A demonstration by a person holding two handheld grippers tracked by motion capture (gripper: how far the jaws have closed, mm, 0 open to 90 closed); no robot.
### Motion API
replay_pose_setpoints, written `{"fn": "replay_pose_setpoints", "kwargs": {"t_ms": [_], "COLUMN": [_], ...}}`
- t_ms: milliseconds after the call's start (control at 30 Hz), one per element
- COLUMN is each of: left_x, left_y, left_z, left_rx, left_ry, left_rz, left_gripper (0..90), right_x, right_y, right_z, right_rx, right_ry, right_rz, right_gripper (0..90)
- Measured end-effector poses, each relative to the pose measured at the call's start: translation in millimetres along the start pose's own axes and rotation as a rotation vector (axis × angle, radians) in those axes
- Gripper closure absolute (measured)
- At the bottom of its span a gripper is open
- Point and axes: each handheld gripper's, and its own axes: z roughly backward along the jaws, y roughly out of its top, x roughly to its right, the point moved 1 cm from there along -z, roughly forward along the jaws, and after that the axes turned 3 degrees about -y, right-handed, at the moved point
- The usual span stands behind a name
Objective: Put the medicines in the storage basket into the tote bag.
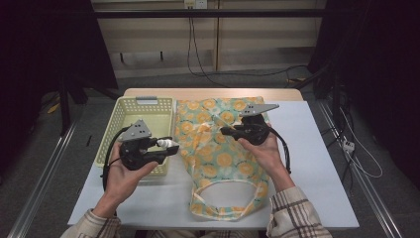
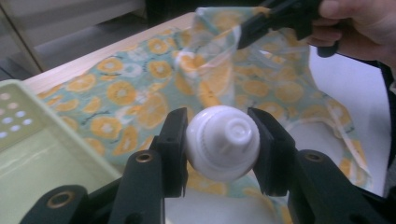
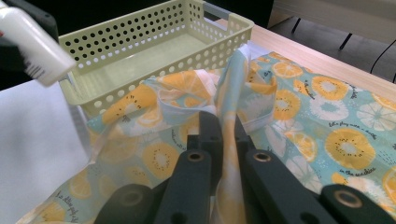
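A small white bottle (image 2: 222, 142) sits cap-forward between the jaws of my left gripper (image 2: 222, 149), which is shut on it. In the high view that gripper (image 1: 171, 147) holds the bottle (image 1: 167, 143) over the right rim of a pale green perforated basket (image 1: 143, 106), next to a cloth bag (image 1: 223, 158) printed with orange slices. My right gripper (image 1: 223, 131) is shut on a raised fold of the bag's edge (image 3: 233, 93), lifting it off the table. The bottle (image 3: 32, 46) hangs at the upper left of the right gripper view.
The basket (image 3: 140, 51) stands empty at the left of the white table (image 1: 317, 163), touching the bag's left edge. The bag's looped handle (image 1: 228, 198) lies toward the near edge. Bare white surface lies right of the bag. Cables run on the floor behind.
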Motion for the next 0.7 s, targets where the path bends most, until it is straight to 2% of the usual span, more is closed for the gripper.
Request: {"fn": "replay_pose_setpoints", "kwargs": {"t_ms": [33,100,133,200,267,400,500,533,633,700], "left_x": [1.4,4.9,6.2,12.3,18.6,30.1,37.3,39.6,46.0,46.3], "left_y": [1.2,3.3,5.0,8.2,12.1,13.6,11.2,11.1,13.6,16.1], "left_z": [-2.3,-7.4,-9.1,-13.6,-18.0,-34.1,-49.8,-54.3,-65.8,-73.4], "left_rx": [-0.009,-0.007,-0.011,-0.007,-0.005,-0.023,-0.038,-0.041,-0.048,-0.053], "left_ry": [0.001,-0.017,-0.013,-0.037,-0.050,-0.058,-0.086,-0.099,-0.097,-0.105], "left_rz": [-0.019,-0.017,-0.035,-0.040,-0.063,-0.070,-0.058,-0.063,-0.090,-0.081], "left_gripper": [60.4,60.4,60.4,60.4,60.4,60.3,60.4,60.4,60.3,60.3], "right_x": [0.0,0.5,1.0,1.4,1.2,1.0,1.6,1.6,2.0,2.2], "right_y": [0.0,-0.5,-0.9,-0.9,-0.5,-0.8,-1.0,-0.7,-0.2,-0.6], "right_z": [-0.1,-0.1,-0.1,0.0,0.1,-0.9,-0.6,-0.2,1.0,0.8], "right_rx": [0.000,-0.003,-0.003,-0.001,0.002,-0.007,-0.007,-0.004,0.000,-0.004], "right_ry": [-0.001,-0.004,-0.002,-0.003,-0.002,-0.007,-0.006,-0.007,-0.008,-0.008], "right_rz": [0.001,0.000,-0.001,-0.002,-0.002,0.003,0.002,0.002,0.003,0.004], "right_gripper": [90.0,90.0,90.0,90.0,90.0,90.0,90.0,90.0,90.0,90.0]}}
